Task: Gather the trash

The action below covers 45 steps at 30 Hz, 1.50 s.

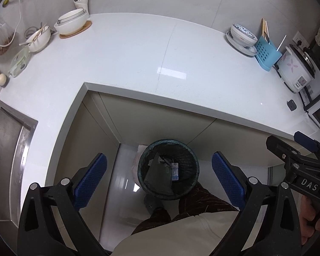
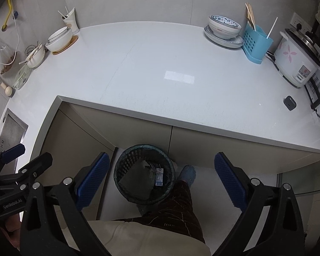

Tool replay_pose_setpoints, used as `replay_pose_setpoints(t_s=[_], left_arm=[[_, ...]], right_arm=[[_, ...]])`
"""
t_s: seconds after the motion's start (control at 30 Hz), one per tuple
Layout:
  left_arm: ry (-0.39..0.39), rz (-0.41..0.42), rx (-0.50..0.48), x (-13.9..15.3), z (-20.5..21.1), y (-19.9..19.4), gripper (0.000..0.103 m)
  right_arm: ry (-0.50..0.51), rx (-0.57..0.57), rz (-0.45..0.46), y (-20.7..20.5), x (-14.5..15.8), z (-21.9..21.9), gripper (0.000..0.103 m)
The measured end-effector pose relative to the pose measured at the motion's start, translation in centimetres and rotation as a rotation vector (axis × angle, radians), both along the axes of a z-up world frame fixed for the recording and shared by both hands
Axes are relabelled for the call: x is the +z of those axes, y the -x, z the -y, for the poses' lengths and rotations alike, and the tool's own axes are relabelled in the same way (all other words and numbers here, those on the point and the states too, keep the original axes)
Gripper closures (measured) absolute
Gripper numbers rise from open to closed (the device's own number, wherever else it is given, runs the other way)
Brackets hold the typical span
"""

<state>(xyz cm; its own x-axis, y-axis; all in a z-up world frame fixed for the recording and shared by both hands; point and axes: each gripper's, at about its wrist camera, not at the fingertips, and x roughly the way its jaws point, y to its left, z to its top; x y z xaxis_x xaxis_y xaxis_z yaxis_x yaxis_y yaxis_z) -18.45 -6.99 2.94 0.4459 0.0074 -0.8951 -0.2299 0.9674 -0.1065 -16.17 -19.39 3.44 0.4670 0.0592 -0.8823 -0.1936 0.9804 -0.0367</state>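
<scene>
both grippers hung above the floor in front of the l-shaped white counter (image 2: pixel 160 68), pointing down. left gripper (image 1: pixel 159 180) had its blue-padded fingers spread wide with nothing between them; right gripper (image 2: pixel 162 179) was the same, fingers wide apart and empty. each gripper showed at the edge of the other's view, side by side and apart.

the task's thing, a dark mesh trash bin (image 1: pixel 168 169) with a bag liner, stood on the pale floor tight against the cabinet fronts, framed between the fingers in both views. inside lay dark crumpled scraps and a small blue-and-white packet (image 1: pixel 175 170).

a person's leg in dark patterned trousers (image 2: pixel 177 204) and a grey-blue slipper (image 2: pixel 188 173) stood just beside the bin, touching or nearly touching its rim; could not tell which.

counter middle was bare. at the left rear: stacked white bowls (image 2: pixel 59 38) on a wooden coaster, a bowl with chopsticks (image 2: pixel 34 57). at the right rear: patterned bowl on plate (image 2: pixel 224 29), blue utensil holder (image 2: pixel 257 42), flowered rice cooker (image 2: pixel 296 61). a steel sink (image 1: pixel 8 162) sat at far left.
</scene>
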Motion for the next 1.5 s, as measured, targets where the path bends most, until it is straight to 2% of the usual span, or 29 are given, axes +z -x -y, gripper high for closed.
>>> replay_pose_setpoints(t_s=[1.07, 1.5], left_arm=[[-0.018, 0.0, 0.0, 0.04, -0.12, 0.37, 0.006], [-0.051, -0.014, 0.014, 0.15, 0.12, 0.17, 0.006]], right_arm=[[-0.014, 0.006, -0.016, 0.17, -0.37, -0.33, 0.009], [-0.015, 0.024, -0.018, -0.04, -0.36, -0.42, 0.009]])
